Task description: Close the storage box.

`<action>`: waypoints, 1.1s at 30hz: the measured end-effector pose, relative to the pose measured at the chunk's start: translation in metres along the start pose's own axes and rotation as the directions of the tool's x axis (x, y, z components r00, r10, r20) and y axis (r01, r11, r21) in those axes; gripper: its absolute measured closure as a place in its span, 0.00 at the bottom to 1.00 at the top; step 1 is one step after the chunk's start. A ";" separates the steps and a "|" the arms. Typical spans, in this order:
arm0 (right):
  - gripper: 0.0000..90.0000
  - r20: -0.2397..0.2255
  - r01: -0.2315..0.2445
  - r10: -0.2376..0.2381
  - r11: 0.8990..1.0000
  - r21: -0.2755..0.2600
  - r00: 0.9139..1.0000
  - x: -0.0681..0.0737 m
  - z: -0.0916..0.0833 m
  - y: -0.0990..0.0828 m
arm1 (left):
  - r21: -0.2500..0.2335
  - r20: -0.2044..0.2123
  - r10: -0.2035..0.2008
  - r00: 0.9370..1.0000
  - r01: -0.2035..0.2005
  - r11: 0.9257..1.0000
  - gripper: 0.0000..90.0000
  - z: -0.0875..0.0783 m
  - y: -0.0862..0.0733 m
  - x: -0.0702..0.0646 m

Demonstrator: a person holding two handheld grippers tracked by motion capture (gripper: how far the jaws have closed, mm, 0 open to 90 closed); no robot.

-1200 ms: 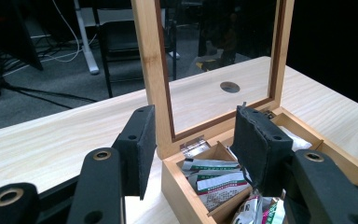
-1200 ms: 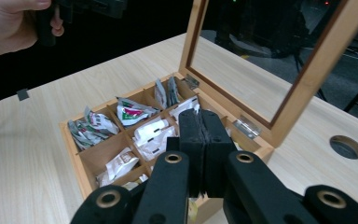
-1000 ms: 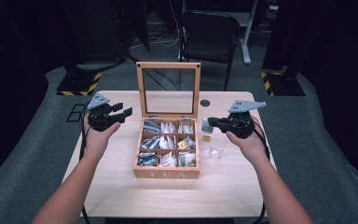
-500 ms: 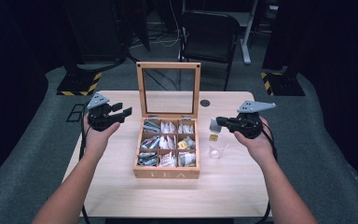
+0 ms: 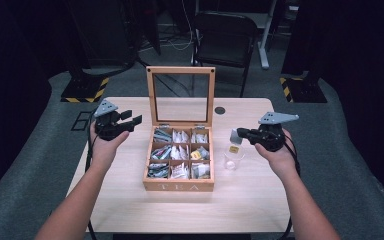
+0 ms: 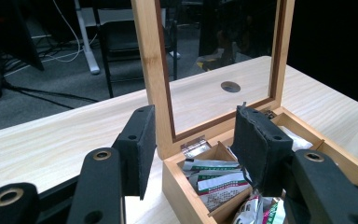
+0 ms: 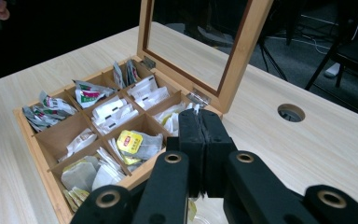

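Right gripper [image 5: 242,134], jaws clamped on a tea bag [image 5: 234,136], holds it just right of the tea box [image 5: 179,186], directly above the glass cup [image 5: 233,161]; left gripper [image 5: 134,119], jaws apart and empty, hovers left of the box.

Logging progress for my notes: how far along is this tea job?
Done: tea box open, a tea bag pinched in the shut right gripper. In hand: bag hangs over the glass cup. Left: drop it in; left gripper idles open.

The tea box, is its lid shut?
No, the tea box stands open in the high view, with its glass lid propped upright at the back and the packets showing.
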State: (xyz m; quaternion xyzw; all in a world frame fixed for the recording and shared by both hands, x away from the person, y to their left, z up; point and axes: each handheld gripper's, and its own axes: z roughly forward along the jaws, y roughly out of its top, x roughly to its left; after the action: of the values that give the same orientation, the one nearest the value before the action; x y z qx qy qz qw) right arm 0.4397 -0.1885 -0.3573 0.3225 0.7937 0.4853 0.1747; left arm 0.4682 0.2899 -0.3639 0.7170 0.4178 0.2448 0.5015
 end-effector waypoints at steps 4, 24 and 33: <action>0.99 0.008 -0.009 0.009 1.000 0.005 1.000 -0.002 0.002 -0.007 | 0.000 0.000 0.002 1.000 -0.002 1.000 0.54 0.000 0.000 0.000; 0.99 0.027 -0.018 0.016 0.997 0.076 1.000 -0.002 0.024 -0.041 | 0.008 0.005 0.010 1.000 -0.010 1.000 0.54 0.003 -0.001 -0.002; 0.99 0.026 -0.039 0.037 0.995 0.096 0.999 -0.003 0.030 -0.053 | 0.008 0.010 0.012 1.000 -0.012 1.000 0.54 0.004 -0.001 -0.003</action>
State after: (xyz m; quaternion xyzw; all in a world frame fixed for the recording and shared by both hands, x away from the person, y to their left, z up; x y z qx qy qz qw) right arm 0.4411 -0.1877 -0.4185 0.3515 0.8078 0.4456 0.1590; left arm 0.4697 0.2853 -0.3663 0.7227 0.4121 0.2426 0.4991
